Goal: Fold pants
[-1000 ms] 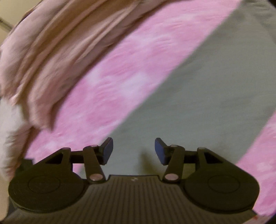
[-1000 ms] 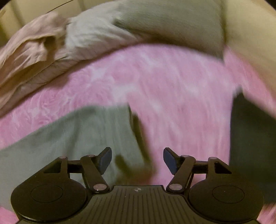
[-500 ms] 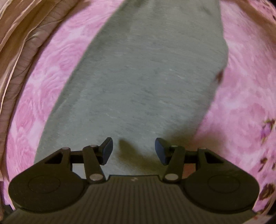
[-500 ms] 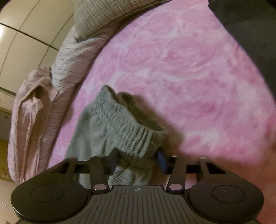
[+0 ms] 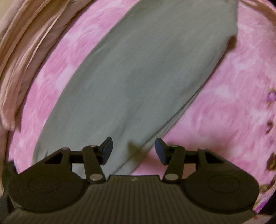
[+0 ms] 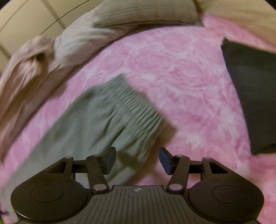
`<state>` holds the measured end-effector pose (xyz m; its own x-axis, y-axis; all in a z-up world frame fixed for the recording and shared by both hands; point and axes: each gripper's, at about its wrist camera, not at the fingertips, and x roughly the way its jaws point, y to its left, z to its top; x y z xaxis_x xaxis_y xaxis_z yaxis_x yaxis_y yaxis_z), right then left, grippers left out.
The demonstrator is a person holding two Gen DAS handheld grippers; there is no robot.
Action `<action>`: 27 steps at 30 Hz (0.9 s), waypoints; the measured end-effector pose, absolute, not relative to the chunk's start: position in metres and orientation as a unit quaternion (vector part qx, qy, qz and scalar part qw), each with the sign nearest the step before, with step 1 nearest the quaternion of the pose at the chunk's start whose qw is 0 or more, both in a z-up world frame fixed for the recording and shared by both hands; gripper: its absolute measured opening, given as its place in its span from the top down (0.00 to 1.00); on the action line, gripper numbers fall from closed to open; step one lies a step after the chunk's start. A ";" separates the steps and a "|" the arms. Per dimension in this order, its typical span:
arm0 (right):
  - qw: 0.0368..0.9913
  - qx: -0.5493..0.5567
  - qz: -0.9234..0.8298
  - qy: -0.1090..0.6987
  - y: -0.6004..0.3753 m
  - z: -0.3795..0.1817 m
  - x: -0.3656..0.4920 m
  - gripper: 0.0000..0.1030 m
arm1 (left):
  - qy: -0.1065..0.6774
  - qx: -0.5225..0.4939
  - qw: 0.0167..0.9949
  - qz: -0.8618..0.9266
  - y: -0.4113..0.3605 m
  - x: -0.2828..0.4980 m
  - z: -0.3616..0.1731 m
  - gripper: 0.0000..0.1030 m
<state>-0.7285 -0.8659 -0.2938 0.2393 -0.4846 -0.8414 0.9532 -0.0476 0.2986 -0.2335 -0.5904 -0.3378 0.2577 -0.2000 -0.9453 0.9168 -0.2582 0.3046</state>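
Grey-green pants [image 5: 138, 72] lie flat on a pink rose-patterned bedspread [image 5: 224, 110], legs stacked one over the other. My left gripper [image 5: 133, 150] hovers open over the lower edge of the legs, nothing between its fingers. In the right wrist view the ribbed elastic waistband [image 6: 134, 106] of the pants lies flat on the bedspread [image 6: 189, 77]. My right gripper [image 6: 137, 160] is open just above the near corner of the waistband, with the cloth under its left pad and no grip on it.
A crumpled beige-pink cloth [image 5: 25, 51] lines the left edge of the bed. A grey ribbed pillow [image 6: 146, 13] and pale bedding [image 6: 77, 43] lie at the back. A dark folded garment [image 6: 253, 96] rests at the right. Cream cupboard panels [image 6: 25, 17] stand behind.
My right gripper, shut on the waistband half a second ago, has opened and let it drop flat on the bedspread. The left gripper stayed open and shifted towards the pants' right edge.
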 end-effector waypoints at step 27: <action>0.834 0.028 -0.180 0.520 -0.617 -0.356 -0.199 0.47 | 0.001 0.655 0.447 -0.609 -0.438 -0.041 -0.399 0.94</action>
<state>-0.1994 -0.6172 -0.3559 0.3942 -0.2715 -0.8780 0.3295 0.9336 -0.1408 -0.0408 -0.4378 -0.3990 0.2581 -0.5434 -0.7988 0.5454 -0.6005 0.5847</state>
